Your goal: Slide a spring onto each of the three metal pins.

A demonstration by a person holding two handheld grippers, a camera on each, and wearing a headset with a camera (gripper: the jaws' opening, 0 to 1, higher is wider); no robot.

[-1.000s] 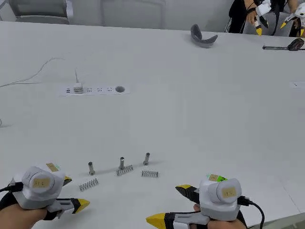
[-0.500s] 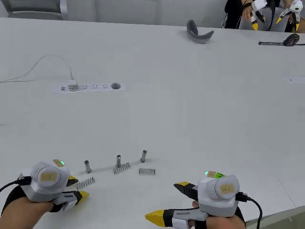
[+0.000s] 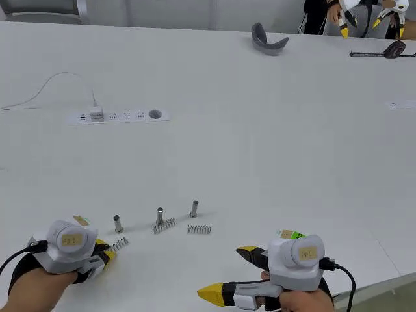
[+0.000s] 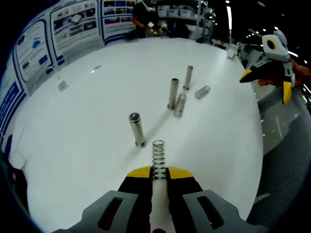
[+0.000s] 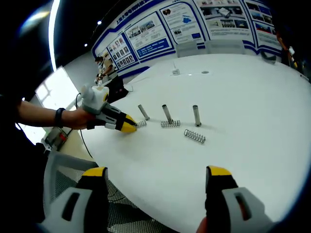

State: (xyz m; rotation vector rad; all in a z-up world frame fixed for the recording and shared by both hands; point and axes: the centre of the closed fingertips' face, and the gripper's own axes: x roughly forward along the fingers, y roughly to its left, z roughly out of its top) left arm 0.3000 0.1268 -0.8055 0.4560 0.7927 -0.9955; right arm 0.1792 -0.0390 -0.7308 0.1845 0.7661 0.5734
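Pinches the near end of the left spring (image 4: 158,153) with the left gripper (image 4: 153,172), yellow tips pressed together on it. Coil flat on the white bench (image 3: 260,149), far end just beside the foot of the left pin (image 4: 136,129). Holds the right gripper (image 5: 156,171) spread wide with nothing between the tips, low over the near edge of the bench, well apart from the parts. Three pins upright in a row, each bare: left pin, middle pin (image 3: 160,215), right pin (image 3: 194,208). Middle spring (image 3: 164,225) flat just beside the foot of the middle pin. Right spring (image 3: 199,229) flat near the right pin, apart from it. Farther back, a power strip (image 3: 117,117) with one plug and a cable.
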